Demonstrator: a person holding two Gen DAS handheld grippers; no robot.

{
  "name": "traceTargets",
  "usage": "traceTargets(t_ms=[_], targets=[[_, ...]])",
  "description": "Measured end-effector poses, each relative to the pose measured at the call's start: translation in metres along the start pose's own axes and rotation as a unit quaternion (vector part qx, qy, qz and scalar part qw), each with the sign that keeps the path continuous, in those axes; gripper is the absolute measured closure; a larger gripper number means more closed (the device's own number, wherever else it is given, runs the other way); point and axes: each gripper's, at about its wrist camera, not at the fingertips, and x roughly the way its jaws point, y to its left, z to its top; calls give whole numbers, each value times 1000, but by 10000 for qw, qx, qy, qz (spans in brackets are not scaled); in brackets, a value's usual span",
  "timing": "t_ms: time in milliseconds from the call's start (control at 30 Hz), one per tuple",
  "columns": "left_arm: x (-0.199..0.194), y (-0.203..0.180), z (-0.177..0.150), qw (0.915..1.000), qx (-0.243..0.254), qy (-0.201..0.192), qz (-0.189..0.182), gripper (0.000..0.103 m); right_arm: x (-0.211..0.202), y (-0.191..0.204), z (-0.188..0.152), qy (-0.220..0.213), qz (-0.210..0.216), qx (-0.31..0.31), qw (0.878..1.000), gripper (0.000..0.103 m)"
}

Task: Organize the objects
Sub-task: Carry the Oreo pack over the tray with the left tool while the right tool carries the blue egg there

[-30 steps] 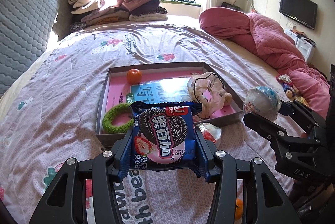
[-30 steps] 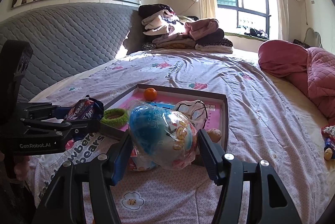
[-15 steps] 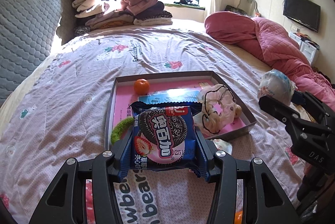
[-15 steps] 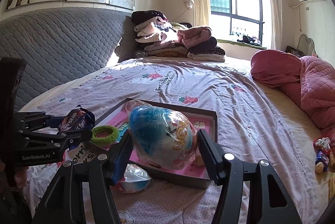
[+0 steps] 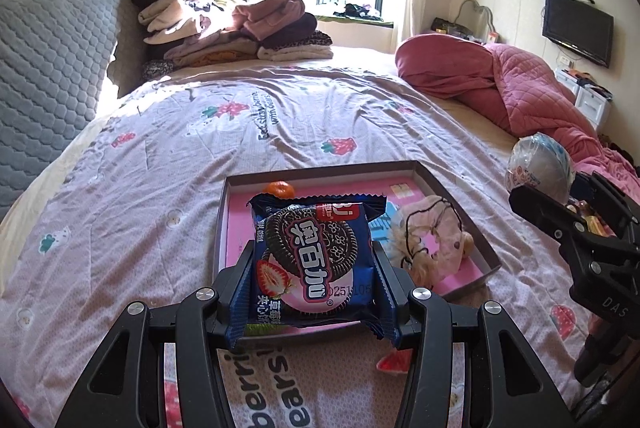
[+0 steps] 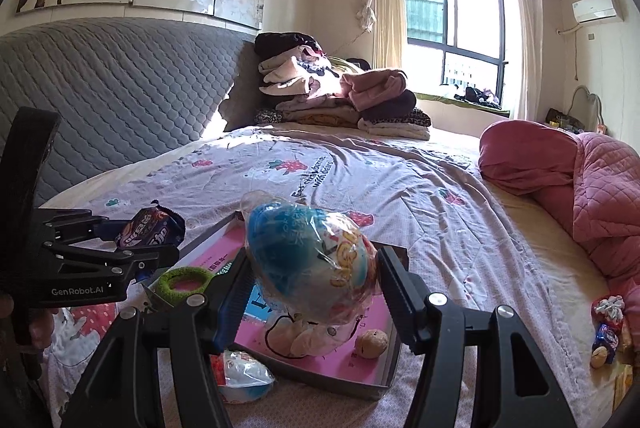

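My left gripper [image 5: 312, 268] is shut on a blue cookie packet [image 5: 314, 260], held above the near edge of the shallow pink-lined box [image 5: 452, 211] on the bed. My right gripper [image 6: 312, 280] is shut on a blue and white wrapped egg toy [image 6: 308, 260], held above the same box [image 6: 384, 384]. In the box lie an orange [image 5: 280, 188], a pink scrunchie with a black cord [image 5: 434, 236], a green ring [image 6: 185, 278] and a small brown nut [image 6: 372, 344]. Each gripper shows in the other's view: the right one [image 5: 560, 203], the left one [image 6: 156, 244].
A second wrapped egg toy [image 6: 244, 380] lies on the quilt before the box. A pink duvet [image 5: 500, 83] is bunched at the right, folded clothes [image 5: 236, 31] are stacked at the headboard, and small toys [image 6: 606, 328] lie at the bed's right edge.
Both grippers have risen and drawn back from the box with their objects still held. The box now looks smaller and farther away in both views.
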Motion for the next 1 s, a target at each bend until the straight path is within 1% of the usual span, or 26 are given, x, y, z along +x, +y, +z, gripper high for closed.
traceTargets(t_ms=[300, 567, 733, 867, 1000], targets=[[26, 14, 11, 9999, -132, 72, 36, 50, 17, -10, 0, 68, -84, -11, 9999, 42], [46, 4, 15, 9999, -38, 104, -79, 50, 32, -14, -4, 201, -98, -57, 9997, 41], [59, -5, 12, 9997, 74, 154, -156, 50, 46, -15, -13, 409, -94, -52, 9991, 41], [73, -12, 5, 9991, 240, 287, -174, 50, 58, -16, -24, 642, -21, -9, 9979, 41], [87, -13, -3, 9984, 273, 471, -136, 50, 68, -14, -34, 832, 20, -6, 9965, 41]])
